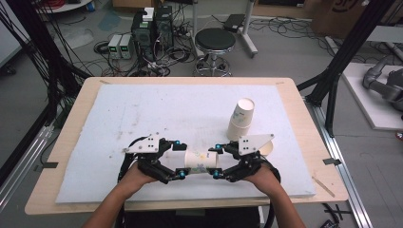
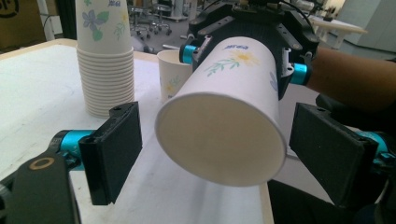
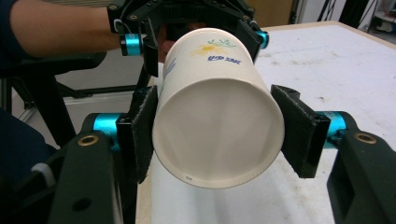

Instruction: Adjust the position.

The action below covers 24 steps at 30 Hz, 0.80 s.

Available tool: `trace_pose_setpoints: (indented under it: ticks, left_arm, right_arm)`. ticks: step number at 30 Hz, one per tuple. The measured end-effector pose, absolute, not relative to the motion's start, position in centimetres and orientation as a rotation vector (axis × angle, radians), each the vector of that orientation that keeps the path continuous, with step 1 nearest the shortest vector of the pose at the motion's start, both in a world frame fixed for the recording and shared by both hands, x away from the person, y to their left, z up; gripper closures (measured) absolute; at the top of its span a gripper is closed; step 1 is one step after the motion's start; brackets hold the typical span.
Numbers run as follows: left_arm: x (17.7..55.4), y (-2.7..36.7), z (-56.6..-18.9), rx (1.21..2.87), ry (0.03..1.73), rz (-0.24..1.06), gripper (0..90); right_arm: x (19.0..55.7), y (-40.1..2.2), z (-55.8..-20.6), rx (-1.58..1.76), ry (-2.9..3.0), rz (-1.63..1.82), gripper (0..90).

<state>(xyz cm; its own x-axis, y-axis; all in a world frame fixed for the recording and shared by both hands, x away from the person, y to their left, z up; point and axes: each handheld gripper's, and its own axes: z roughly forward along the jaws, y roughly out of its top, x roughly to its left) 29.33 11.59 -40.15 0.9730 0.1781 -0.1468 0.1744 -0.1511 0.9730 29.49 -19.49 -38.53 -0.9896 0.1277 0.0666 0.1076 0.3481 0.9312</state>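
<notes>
Wooden table (image 1: 71, 142) — white foam board (image 1: 142, 109), cup stack (image 1: 241, 119)

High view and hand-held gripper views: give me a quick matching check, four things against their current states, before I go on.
1. cup stack
2. single cup
3. held cup
4. left hand-held gripper

A. jaws apart, either side of a cup end
B. upright, mouth up, beside the stack
C. upside down on the white board
D. on its side, between both grippers

Pairs: 1-C, 2-B, 3-D, 4-A
</notes>
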Motion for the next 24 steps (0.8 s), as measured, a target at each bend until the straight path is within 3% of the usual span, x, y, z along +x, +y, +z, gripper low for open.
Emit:
trace_pose_setpoints:
  ticks: [9, 24]
  left_arm:
    - [29.5, 10.3, -40.4, 1.71, 0.247, -0.023, 17.5]
    - [29.4, 10.3, -39.9, 1.733, 0.211, -0.022, 26.2]
  right_arm:
    - [29.7, -19.5, -38.6, 0.229, 2.554, 1.842, 36.7]
    - [30.0, -19.8, -39.1, 0.267, 2.562, 1.934, 36.9]
